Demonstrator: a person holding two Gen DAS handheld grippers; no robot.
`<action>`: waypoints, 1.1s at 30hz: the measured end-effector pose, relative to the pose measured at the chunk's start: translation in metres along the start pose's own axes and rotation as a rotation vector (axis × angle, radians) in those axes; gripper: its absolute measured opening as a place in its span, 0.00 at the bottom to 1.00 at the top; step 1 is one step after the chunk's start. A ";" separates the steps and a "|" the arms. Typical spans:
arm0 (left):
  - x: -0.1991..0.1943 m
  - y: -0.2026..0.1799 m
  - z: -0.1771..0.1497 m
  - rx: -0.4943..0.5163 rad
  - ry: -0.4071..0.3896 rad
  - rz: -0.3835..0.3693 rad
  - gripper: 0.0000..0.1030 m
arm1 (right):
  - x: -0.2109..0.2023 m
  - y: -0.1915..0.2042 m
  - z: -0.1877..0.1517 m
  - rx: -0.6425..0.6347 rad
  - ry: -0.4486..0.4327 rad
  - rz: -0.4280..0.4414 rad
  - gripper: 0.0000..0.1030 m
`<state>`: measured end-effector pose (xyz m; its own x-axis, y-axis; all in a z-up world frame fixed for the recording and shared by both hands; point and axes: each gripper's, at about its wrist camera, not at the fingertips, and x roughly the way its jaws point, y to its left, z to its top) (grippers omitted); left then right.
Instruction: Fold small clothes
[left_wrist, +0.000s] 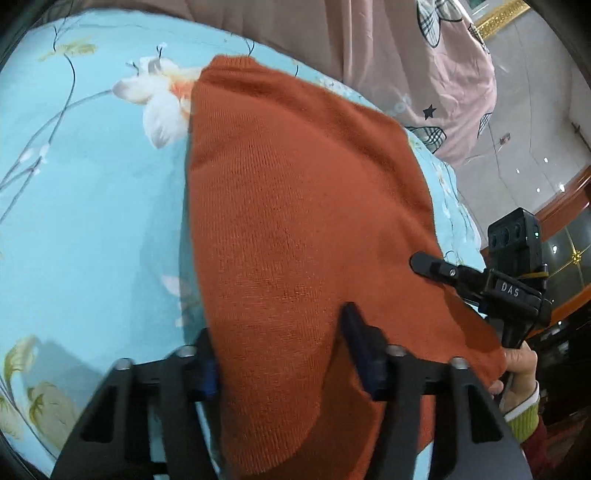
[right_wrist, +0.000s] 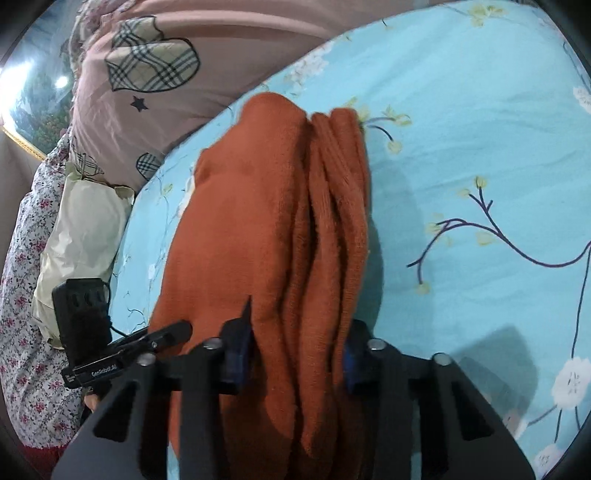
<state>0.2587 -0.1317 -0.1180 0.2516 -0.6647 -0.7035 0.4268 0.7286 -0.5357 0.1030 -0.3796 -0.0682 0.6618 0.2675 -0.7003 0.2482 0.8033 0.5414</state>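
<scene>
An orange knitted garment (left_wrist: 295, 206) lies on the light blue floral bedsheet (left_wrist: 92, 184). My left gripper (left_wrist: 280, 354) has its two fingers on either side of the garment's near edge, and the knit fills the gap between them. My right gripper (right_wrist: 295, 350) likewise has bunched folds of the garment (right_wrist: 273, 221) between its fingers. The right gripper also shows in the left wrist view (left_wrist: 436, 267) at the garment's right edge. The left gripper shows in the right wrist view (right_wrist: 166, 334) at the garment's left edge.
A pink quilt with plaid heart patches (right_wrist: 155, 74) lies at the back of the bed. A cream pillow (right_wrist: 81, 236) and a small-flowered cloth (right_wrist: 26, 295) are at the left. Tiled floor and wooden furniture (left_wrist: 561, 206) lie beyond the bed's right edge.
</scene>
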 end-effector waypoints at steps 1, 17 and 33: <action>-0.006 -0.002 -0.001 0.012 -0.017 -0.007 0.29 | -0.002 0.004 -0.001 -0.002 -0.008 0.010 0.30; -0.178 0.042 -0.064 -0.014 -0.210 0.164 0.25 | 0.075 0.150 -0.050 -0.157 0.083 0.252 0.25; -0.201 0.089 -0.101 -0.066 -0.243 0.220 0.26 | 0.105 0.161 -0.065 -0.160 0.131 0.227 0.25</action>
<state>0.1587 0.0836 -0.0709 0.5345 -0.5043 -0.6782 0.2838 0.8630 -0.4180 0.1665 -0.1882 -0.0848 0.5885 0.5075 -0.6293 -0.0173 0.7862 0.6178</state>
